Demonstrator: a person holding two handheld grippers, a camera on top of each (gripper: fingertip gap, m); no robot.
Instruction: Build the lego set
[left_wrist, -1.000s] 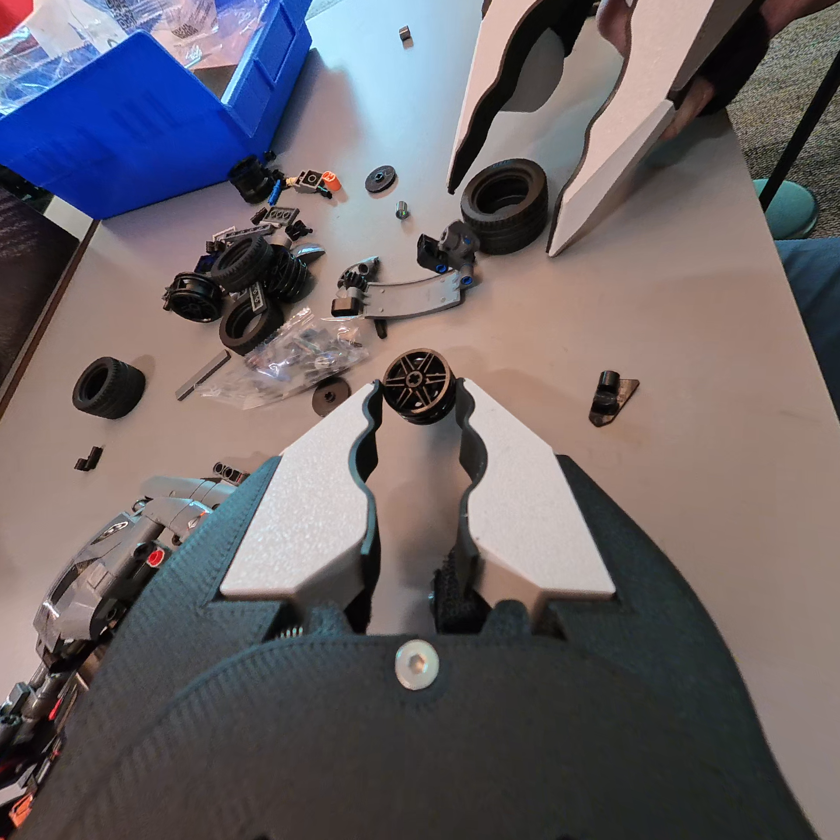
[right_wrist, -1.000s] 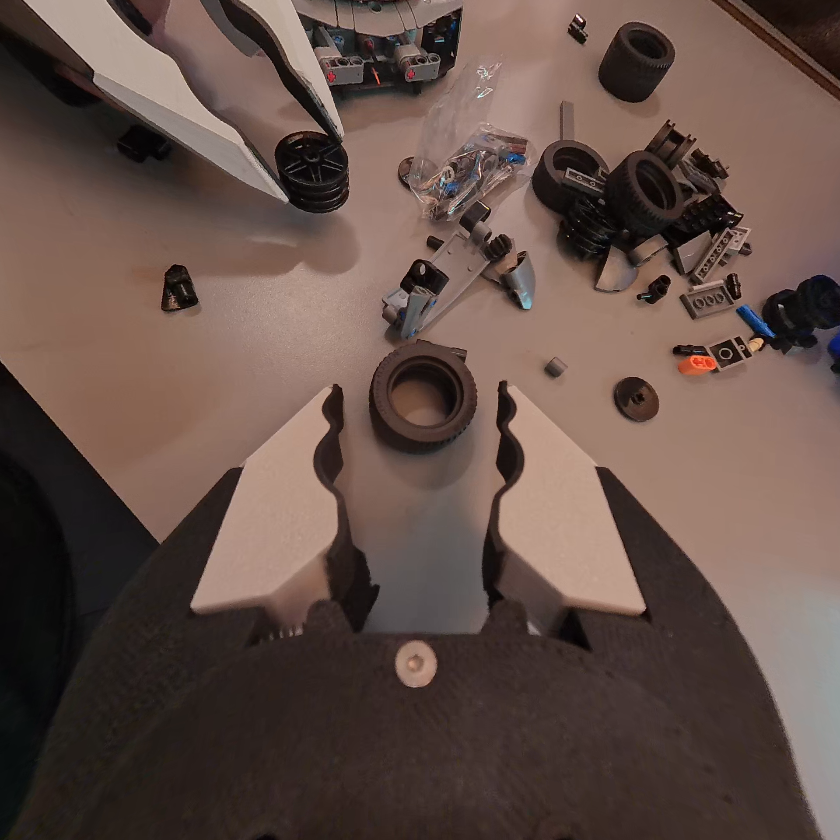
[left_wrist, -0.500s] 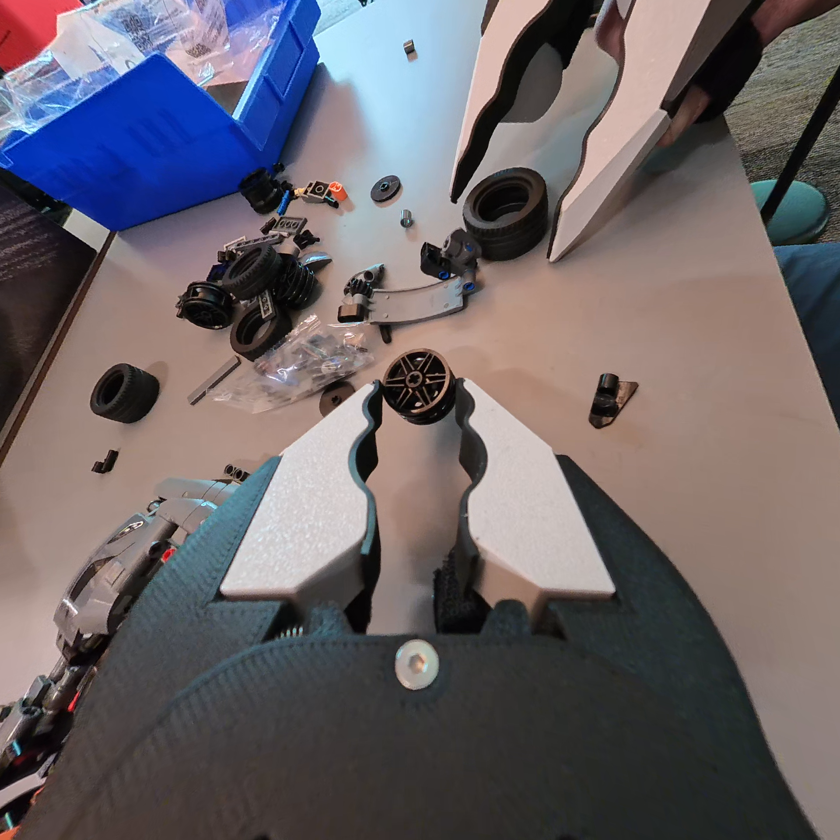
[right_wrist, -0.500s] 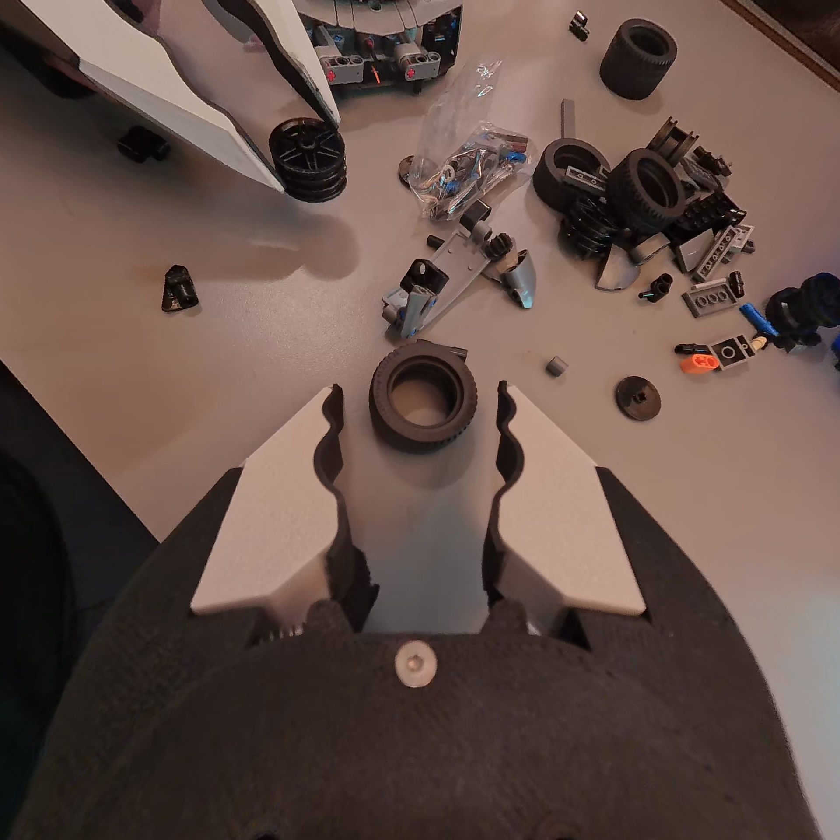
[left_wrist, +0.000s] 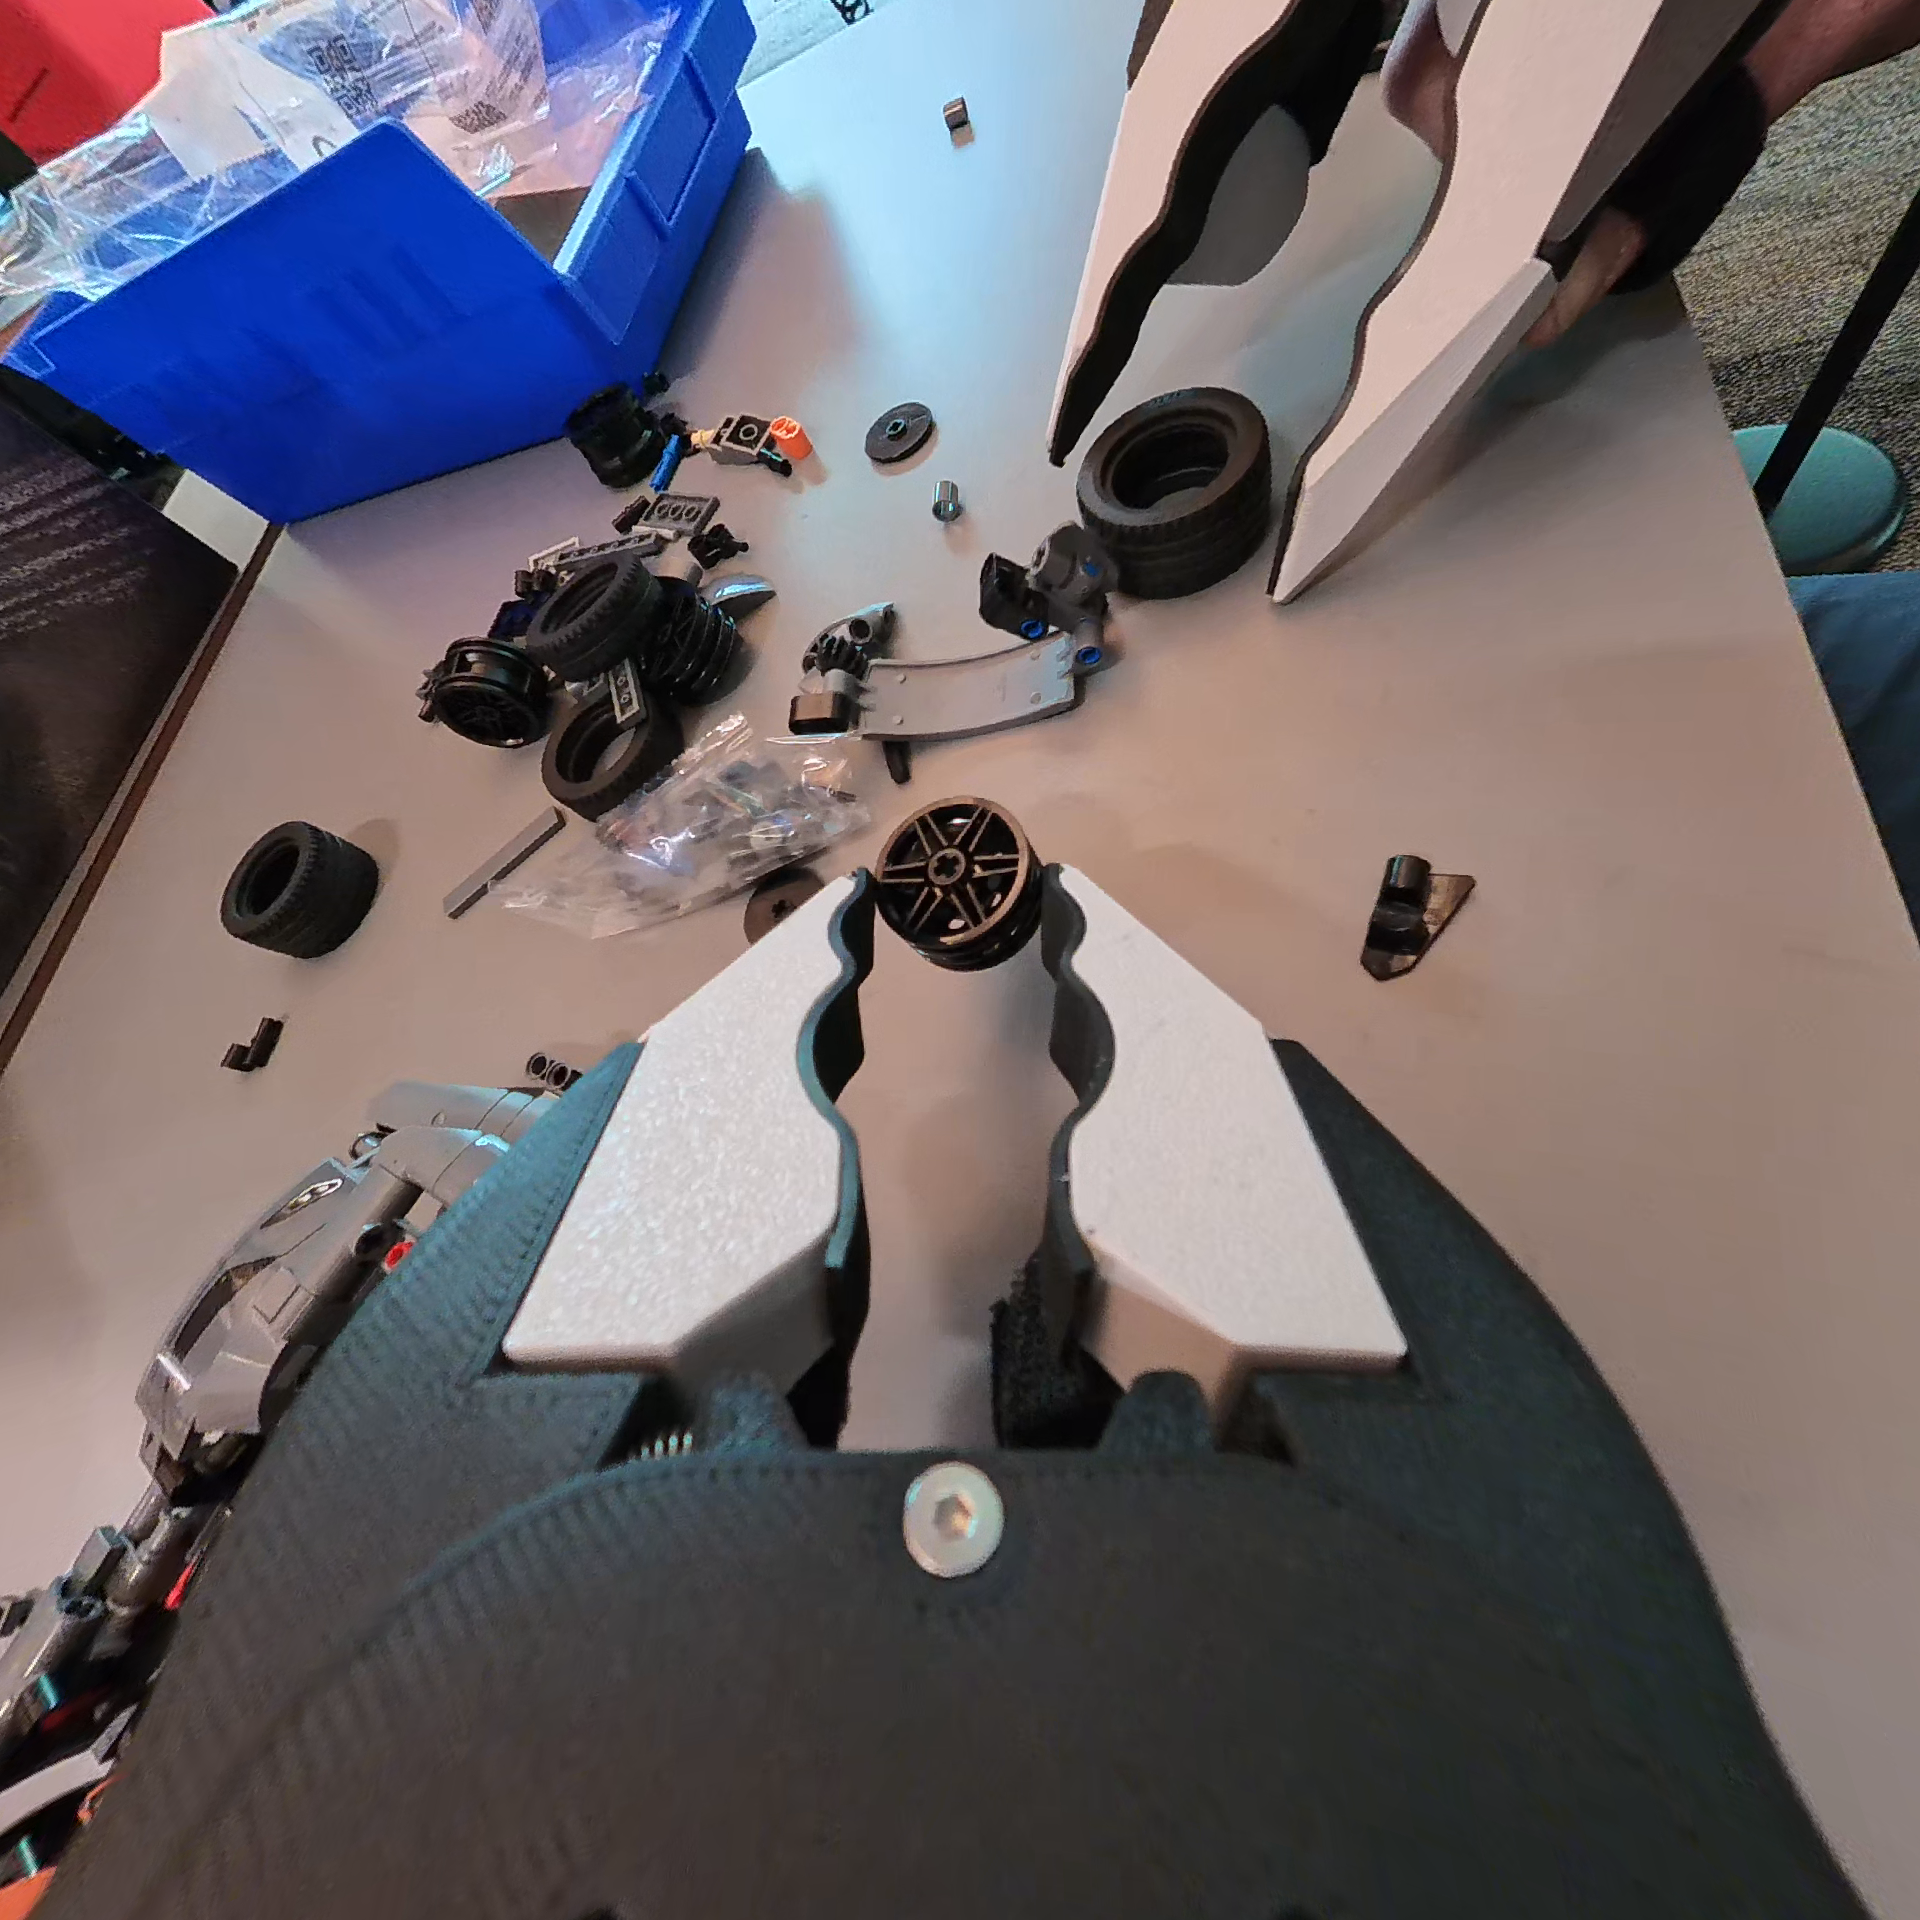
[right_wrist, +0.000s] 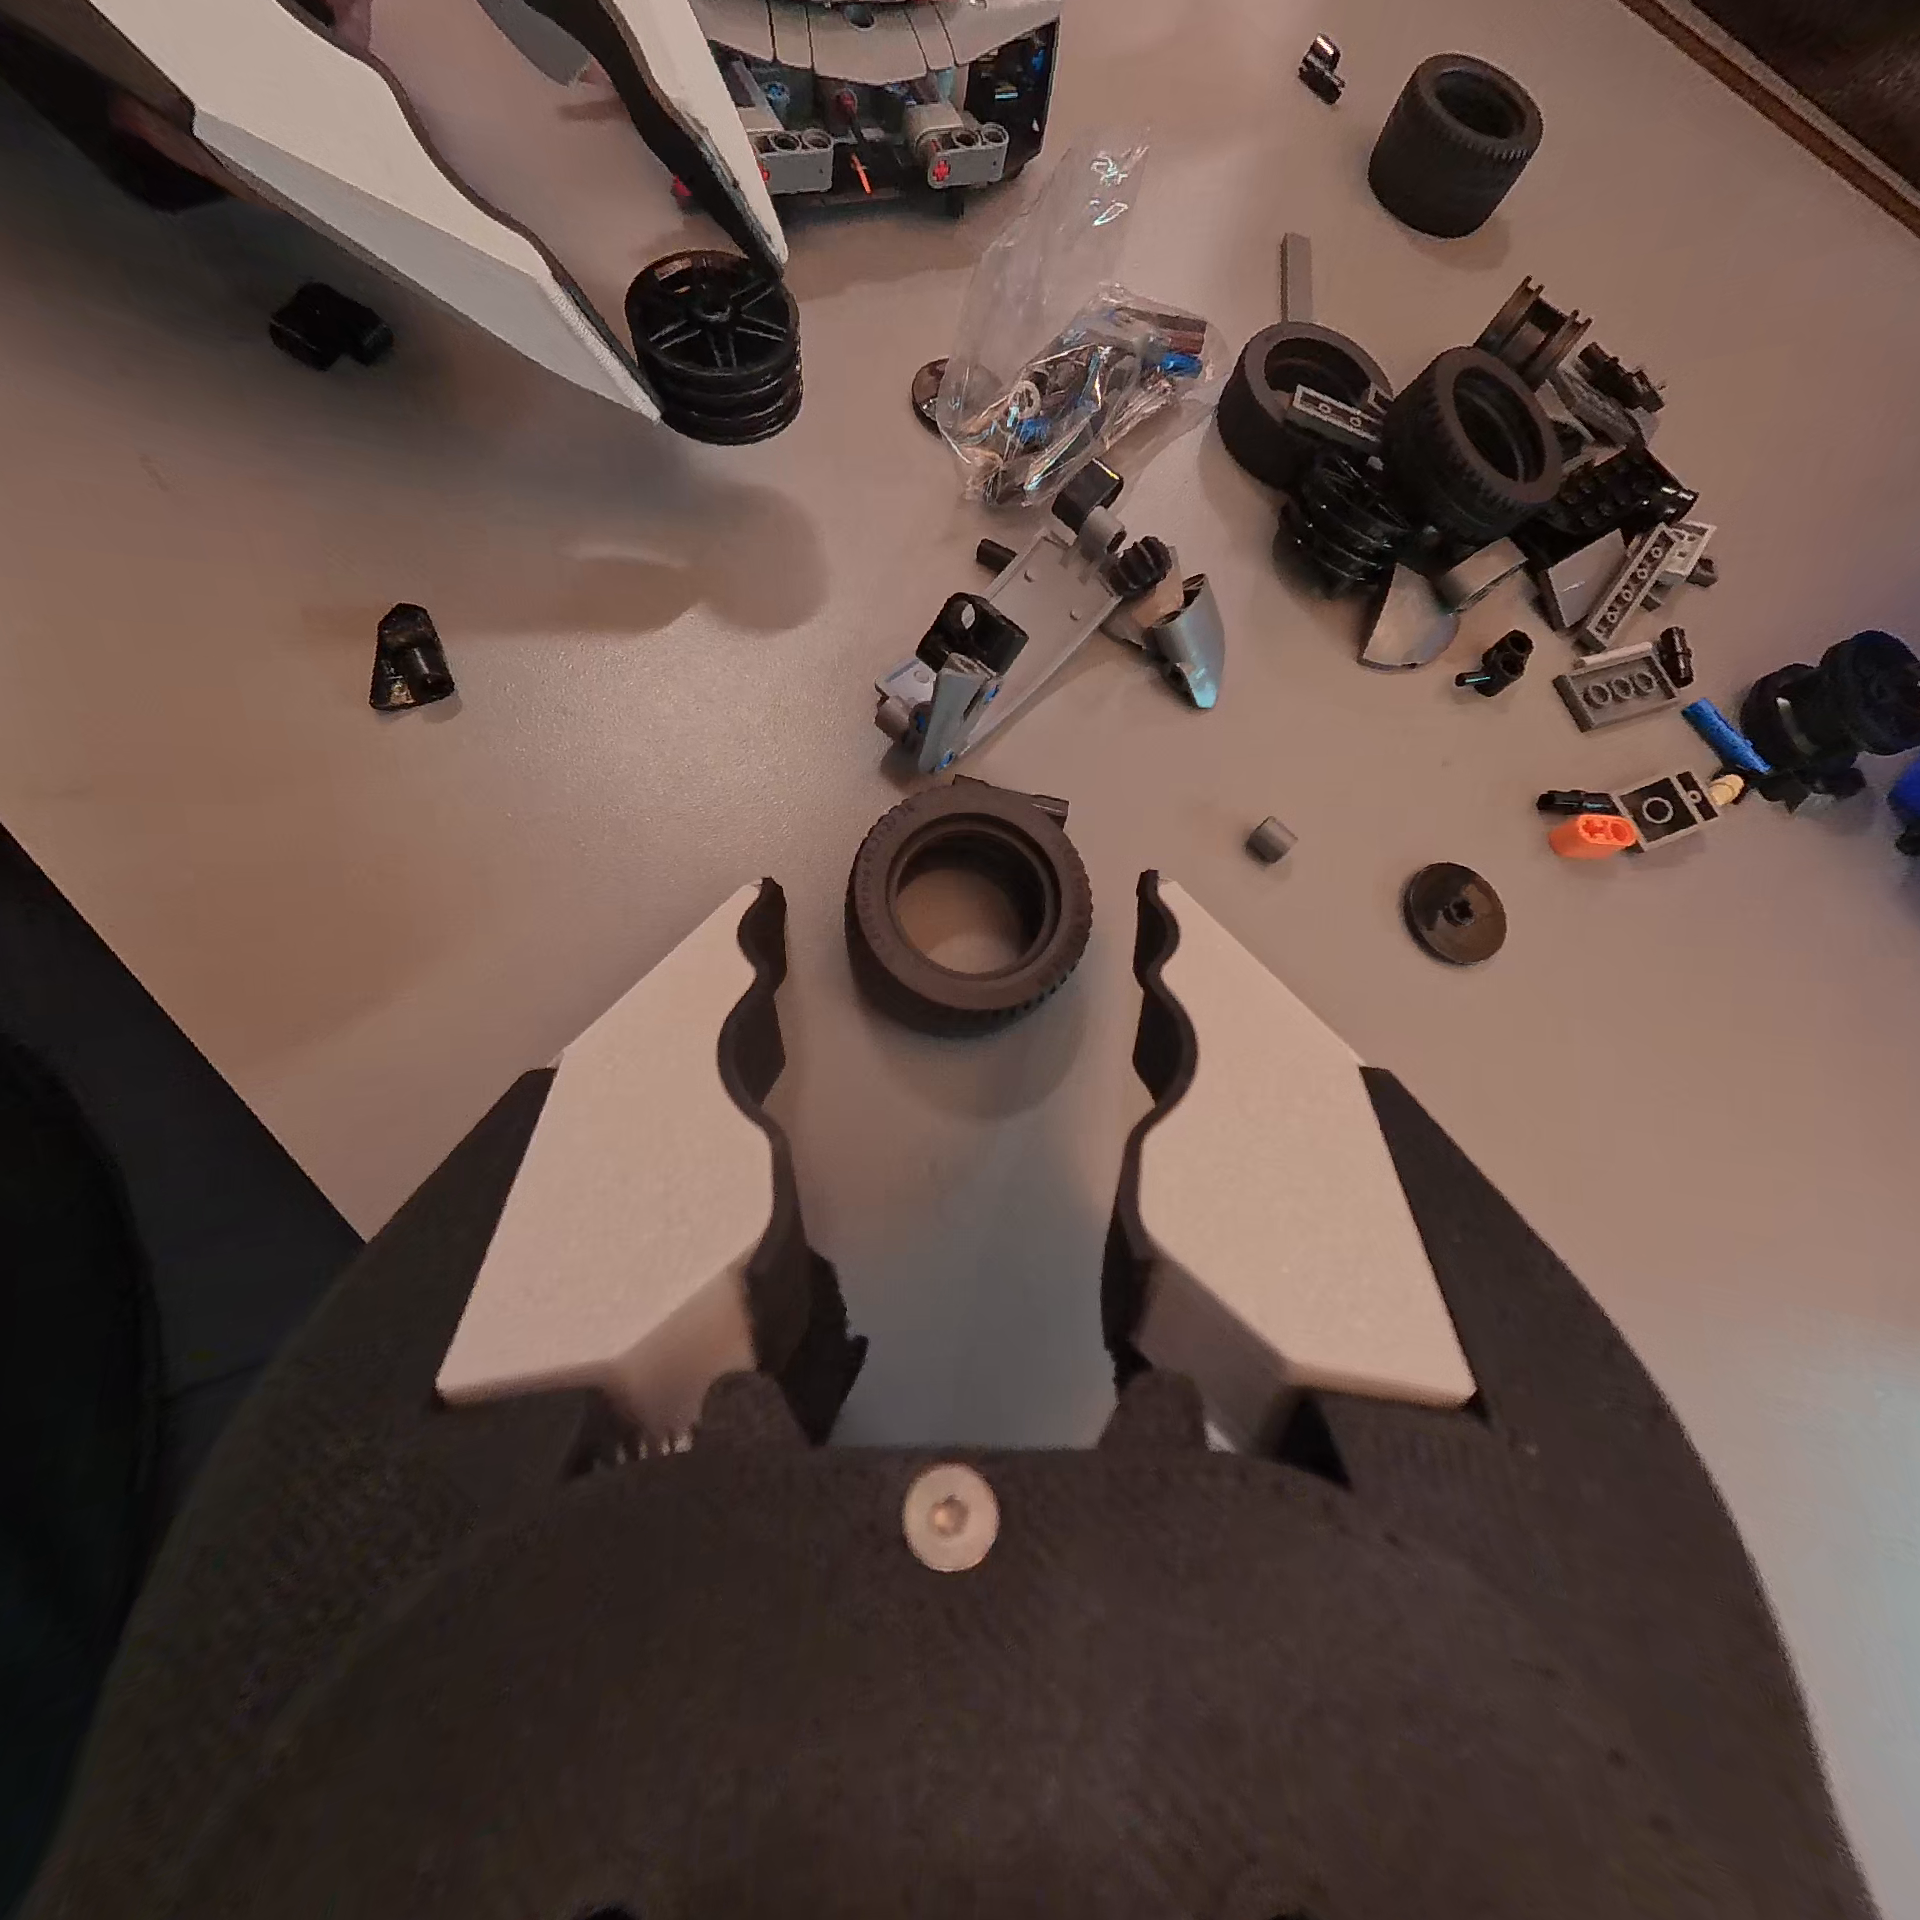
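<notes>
Fingers of the left gripper (left_wrist: 956, 894) clamp a black wheel rim (left_wrist: 956, 883); right gripper (right_wrist: 961, 894) gapes around a tyre (right_wrist: 968, 920).

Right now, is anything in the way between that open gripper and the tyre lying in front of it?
Nothing visible. The right gripper is open, and the tyre lies flat between its tips, only bare table around it.

loose tyre (right_wrist: 968, 920) lies before parts bag (right_wrist: 1070, 395), pile (right_wrist: 1455, 468) to its right.
</notes>
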